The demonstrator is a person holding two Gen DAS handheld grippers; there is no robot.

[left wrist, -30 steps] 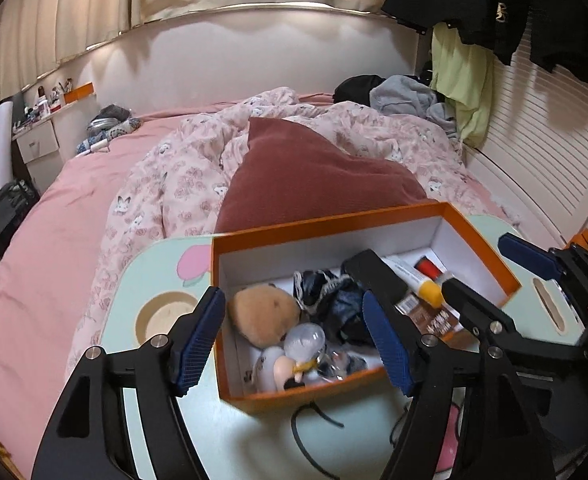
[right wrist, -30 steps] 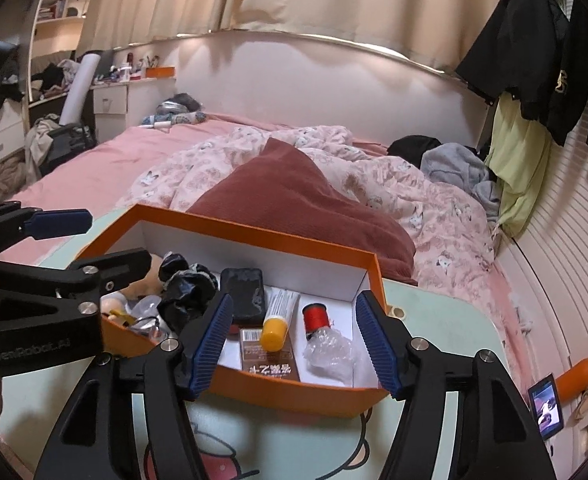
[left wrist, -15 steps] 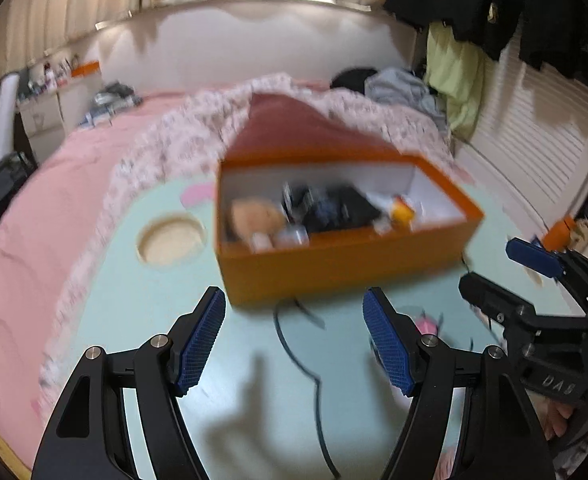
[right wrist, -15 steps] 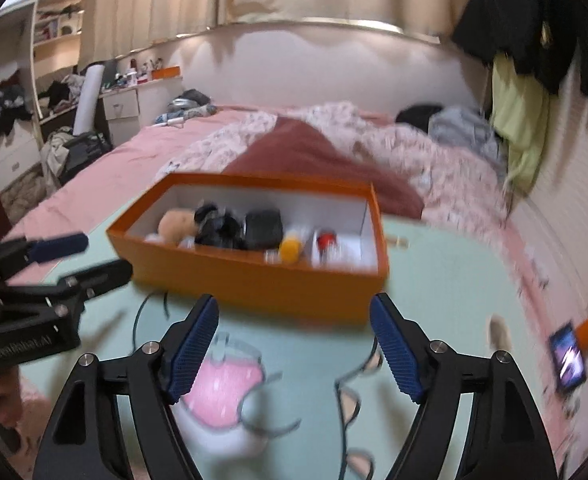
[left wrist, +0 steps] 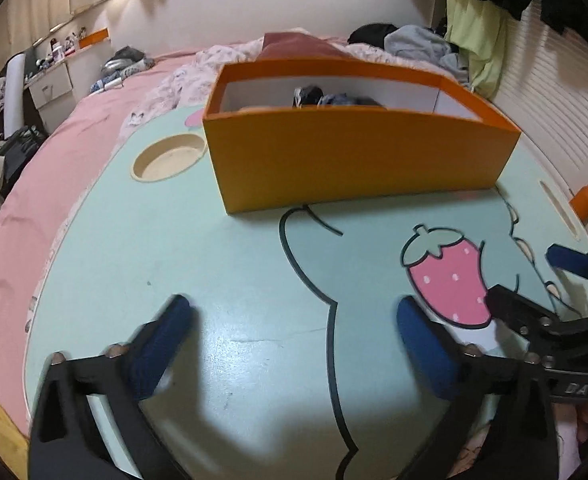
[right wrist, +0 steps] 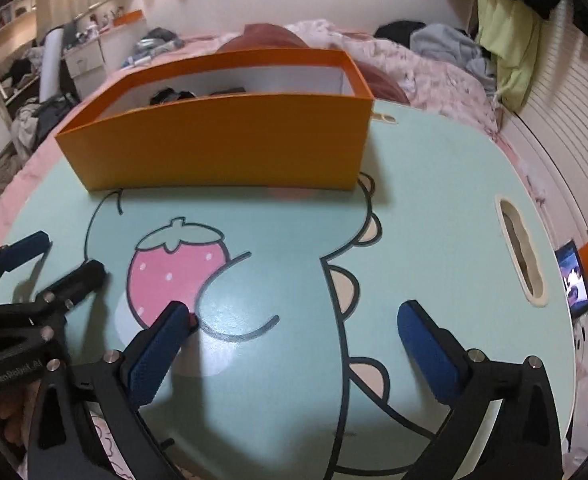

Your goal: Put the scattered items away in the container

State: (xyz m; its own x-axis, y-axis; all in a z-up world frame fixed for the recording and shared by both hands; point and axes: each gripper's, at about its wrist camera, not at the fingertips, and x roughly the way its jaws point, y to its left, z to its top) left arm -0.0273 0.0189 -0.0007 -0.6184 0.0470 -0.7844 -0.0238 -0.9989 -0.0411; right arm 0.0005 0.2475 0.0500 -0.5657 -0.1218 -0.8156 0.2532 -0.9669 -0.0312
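An orange box (left wrist: 353, 160) stands on the far part of a pale green lap table (left wrist: 234, 280); it also shows in the right wrist view (right wrist: 222, 144). Dark items (left wrist: 313, 96) peek over its rim; the rest of its contents are hidden by the near wall. My left gripper (left wrist: 294, 316) is open and empty, low over the table's near part. My right gripper (right wrist: 294, 320) is open and empty, also low over the near part. Each gripper shows in the other's view: the right one (left wrist: 533, 280), the left one (right wrist: 54, 256).
The table has a round cup recess (left wrist: 168, 156) at the left and a slot handle (right wrist: 521, 252) at the right. It sits on a bed with a pink sheet (left wrist: 34, 200) and a maroon pillow (left wrist: 297, 46). A phone (right wrist: 573, 278) lies off the right edge.
Both grippers have pulled back from over the box toward the table's near edge and dropped lower. The box now stands well ahead of them. Both stay open.
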